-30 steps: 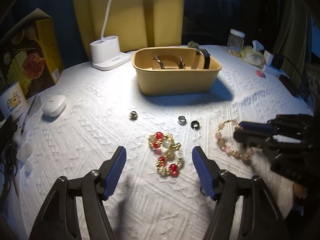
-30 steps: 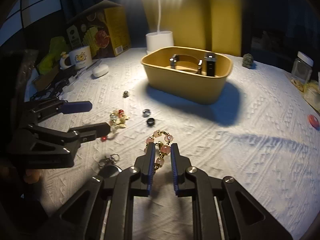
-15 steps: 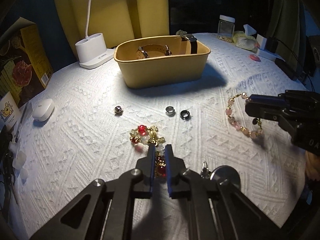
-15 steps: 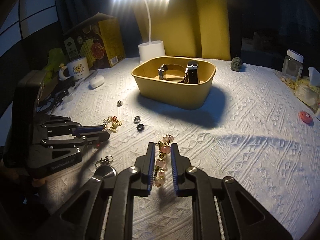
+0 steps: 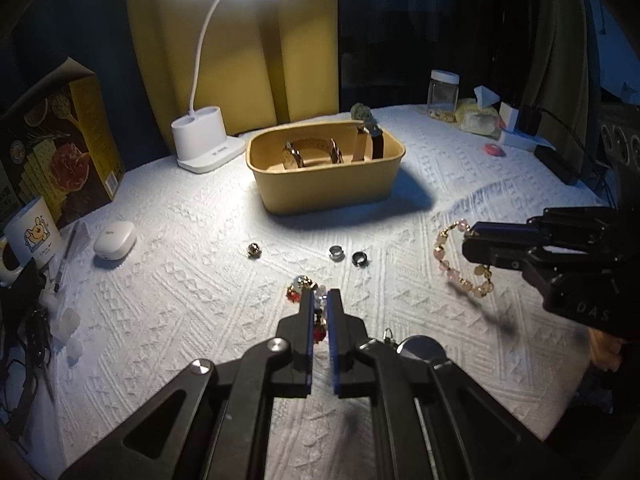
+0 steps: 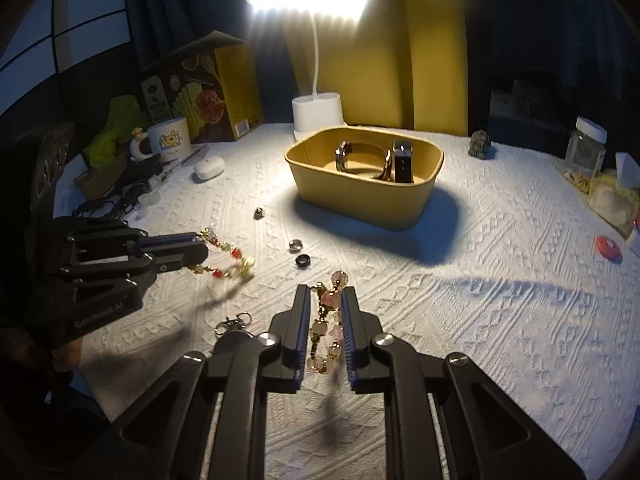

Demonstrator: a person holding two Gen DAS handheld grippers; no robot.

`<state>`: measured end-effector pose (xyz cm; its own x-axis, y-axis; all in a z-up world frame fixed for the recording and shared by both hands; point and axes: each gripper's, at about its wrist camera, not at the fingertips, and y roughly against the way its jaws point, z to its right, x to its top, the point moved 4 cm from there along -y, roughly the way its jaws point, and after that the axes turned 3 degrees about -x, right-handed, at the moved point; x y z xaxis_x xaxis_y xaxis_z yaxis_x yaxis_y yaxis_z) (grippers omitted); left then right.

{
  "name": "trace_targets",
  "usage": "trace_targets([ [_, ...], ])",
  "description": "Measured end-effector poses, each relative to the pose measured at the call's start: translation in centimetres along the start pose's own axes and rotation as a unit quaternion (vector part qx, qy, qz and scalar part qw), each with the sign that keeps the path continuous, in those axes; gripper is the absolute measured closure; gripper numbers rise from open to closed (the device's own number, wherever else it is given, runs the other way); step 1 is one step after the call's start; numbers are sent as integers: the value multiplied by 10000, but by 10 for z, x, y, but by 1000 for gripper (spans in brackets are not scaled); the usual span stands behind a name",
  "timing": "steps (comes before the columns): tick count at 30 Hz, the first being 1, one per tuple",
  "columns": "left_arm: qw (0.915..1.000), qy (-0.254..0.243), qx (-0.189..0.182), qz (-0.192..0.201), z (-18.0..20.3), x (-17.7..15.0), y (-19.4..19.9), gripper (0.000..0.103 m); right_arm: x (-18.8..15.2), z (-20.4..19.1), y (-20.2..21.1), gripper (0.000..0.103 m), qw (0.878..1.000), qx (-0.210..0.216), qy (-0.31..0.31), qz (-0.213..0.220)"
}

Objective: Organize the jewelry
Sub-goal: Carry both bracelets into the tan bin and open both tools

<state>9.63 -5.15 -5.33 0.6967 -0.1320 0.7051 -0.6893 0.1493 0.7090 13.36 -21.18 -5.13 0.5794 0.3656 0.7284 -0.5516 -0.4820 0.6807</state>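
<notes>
My left gripper [image 5: 319, 300] is shut on a red and gold bead bracelet [image 5: 298, 294] and holds it above the white cloth; it also hangs in the right wrist view [image 6: 226, 258]. My right gripper [image 6: 325, 300] is shut on a pink and gold bead bracelet [image 6: 330, 322], also seen lifted in the left wrist view [image 5: 460, 264]. A tan bin [image 5: 326, 168] with watches inside stands at the back centre. Three small rings [image 5: 336, 253] lie on the cloth between the grippers and the bin.
A white desk lamp [image 5: 206, 140] stands behind the bin to its left. A white earbud case [image 5: 114, 240], a mug [image 5: 30, 240] and a box [image 5: 60, 148] are at the left. A key ring [image 6: 232, 322] lies near my right gripper. A jar [image 5: 442, 92] and clutter lie at the back right.
My left gripper closed on the red bracelet and lifted it off the cloth. My right gripper lifted the pink bracelet higher. Both cameras rose.
</notes>
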Motion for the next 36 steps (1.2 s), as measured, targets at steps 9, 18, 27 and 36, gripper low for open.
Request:
trace_targets([
  [9,9990,-112,37,433,5,22,34,98,18,5,23,89,9996,-80,-7,288],
  [18,9963,-263,113,808,4,50,58,98,49,18,34,89,9983,-204,35,549],
  [27,9946,-224,131,1003,-5,80,54,98,79,29,31,89,9974,-236,37,684],
  [36,9956,52,-105,931,-21,104,21,98,100,44,14,89,9974,-219,-15,685],
])
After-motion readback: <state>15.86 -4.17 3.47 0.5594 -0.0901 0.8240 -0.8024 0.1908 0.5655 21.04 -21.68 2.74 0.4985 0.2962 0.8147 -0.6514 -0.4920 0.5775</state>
